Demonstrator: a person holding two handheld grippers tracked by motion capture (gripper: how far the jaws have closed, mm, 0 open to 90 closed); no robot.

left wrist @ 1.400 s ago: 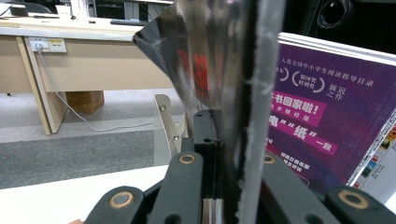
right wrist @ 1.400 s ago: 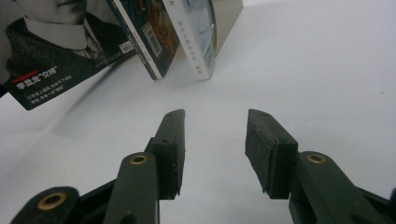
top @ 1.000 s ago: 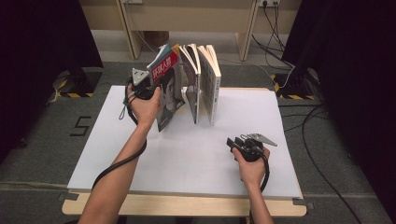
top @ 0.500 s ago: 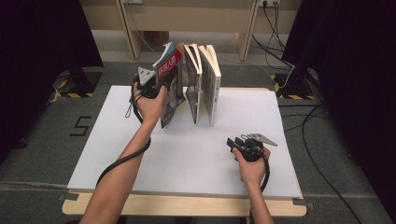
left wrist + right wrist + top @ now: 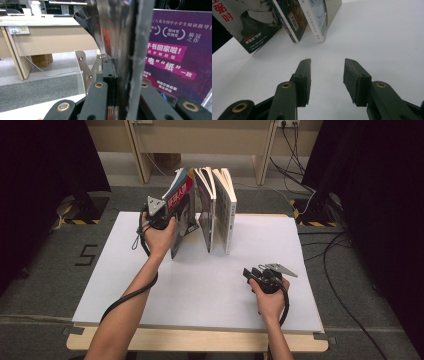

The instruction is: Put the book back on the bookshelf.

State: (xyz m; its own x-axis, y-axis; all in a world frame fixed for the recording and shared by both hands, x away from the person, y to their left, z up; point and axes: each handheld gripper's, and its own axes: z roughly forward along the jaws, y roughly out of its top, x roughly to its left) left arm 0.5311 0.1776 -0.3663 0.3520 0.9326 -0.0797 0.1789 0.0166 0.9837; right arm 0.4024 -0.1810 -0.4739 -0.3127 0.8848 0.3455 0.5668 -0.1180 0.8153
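Three books stand upright on the white table, at its far middle. The leftmost is a magazine with a red-lettered cover, and it leans to the left. My left gripper is shut on its left edge; the glossy pages run up between the jaws, which have just been opening a little. Beside it stand a second book and a third book. My right gripper rests on the table at the near right, open and empty, pointing at the books.
A purple back cover with white print stands close on the right in the left gripper view. Behind the table are a wooden desk and cables on the grey floor. White table surface lies around the right gripper.
My left hand has shifted slightly away with the magazine, which now stands a little more upright. The right hand has not moved.
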